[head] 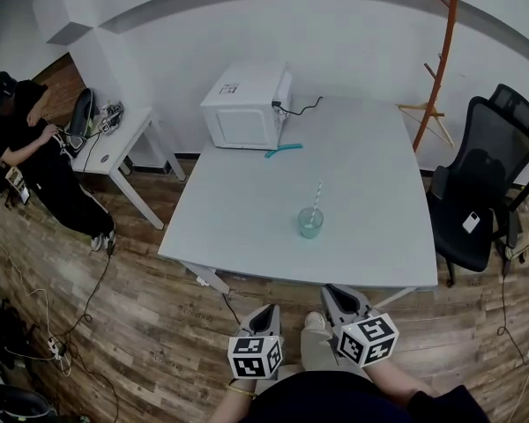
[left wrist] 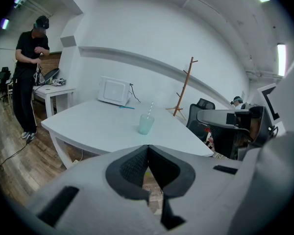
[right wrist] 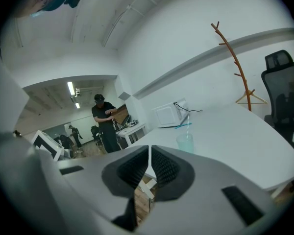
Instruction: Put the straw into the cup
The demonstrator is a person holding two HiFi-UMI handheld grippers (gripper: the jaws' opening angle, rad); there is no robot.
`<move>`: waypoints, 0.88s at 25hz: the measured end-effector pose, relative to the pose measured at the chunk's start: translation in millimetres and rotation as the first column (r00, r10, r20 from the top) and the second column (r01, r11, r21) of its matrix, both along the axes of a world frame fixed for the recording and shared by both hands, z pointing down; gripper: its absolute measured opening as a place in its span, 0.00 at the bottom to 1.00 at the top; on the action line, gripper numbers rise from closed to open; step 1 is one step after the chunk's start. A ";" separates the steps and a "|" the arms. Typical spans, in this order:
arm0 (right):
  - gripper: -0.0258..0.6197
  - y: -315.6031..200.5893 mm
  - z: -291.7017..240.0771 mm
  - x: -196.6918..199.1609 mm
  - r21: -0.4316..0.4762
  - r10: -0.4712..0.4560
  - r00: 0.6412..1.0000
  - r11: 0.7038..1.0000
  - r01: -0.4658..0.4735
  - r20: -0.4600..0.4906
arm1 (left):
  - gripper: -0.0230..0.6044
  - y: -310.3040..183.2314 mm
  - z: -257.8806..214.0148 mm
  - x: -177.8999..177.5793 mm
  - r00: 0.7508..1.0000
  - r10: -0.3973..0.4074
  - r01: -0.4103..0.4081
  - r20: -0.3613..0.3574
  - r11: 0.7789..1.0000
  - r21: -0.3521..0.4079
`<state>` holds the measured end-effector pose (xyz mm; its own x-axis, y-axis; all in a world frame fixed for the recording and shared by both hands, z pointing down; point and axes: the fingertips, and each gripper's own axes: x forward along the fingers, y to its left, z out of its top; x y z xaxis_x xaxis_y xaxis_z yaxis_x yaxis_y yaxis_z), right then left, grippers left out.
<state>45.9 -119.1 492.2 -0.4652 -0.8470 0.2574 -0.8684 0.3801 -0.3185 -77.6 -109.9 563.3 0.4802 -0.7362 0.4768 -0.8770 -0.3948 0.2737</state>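
A pale green translucent cup [head: 310, 223] stands upright on the white table [head: 247, 227], towards its near edge. A striped straw [head: 316, 196] stands in the cup and leans against its rim. The cup [left wrist: 146, 124] with the straw [left wrist: 150, 107] also shows in the left gripper view, and the cup [right wrist: 184, 142] in the right gripper view. Both grippers hang below the table's near edge, away from the cup. My left gripper [head: 266, 311] is shut with nothing in it. My right gripper [head: 333, 295] is also shut and holds nothing.
A white microwave [head: 245, 104] sits at the table's far left, with a teal object [head: 283, 150] lying in front of it. A black office chair [head: 480, 188] and a wooden coat stand [head: 436, 64] are at the right. A person [head: 31, 161] stands by a side desk [head: 115, 144] at the left.
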 end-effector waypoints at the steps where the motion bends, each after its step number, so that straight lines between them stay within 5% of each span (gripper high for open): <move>1: 0.10 1.3 -0.3 -0.5 0.000 -0.001 1.000 1.000 0.001 0.000 | 0.06 1.3 0.0 -0.1 1.000 0.000 0.000 -0.002 1.000 0.000; 22: 0.09 6.6 0.8 -16.8 -0.018 -0.058 0.998 0.998 0.058 0.007 | 0.06 5.1 -0.7 -2.3 1.000 -0.012 0.012 -0.015 1.000 -0.001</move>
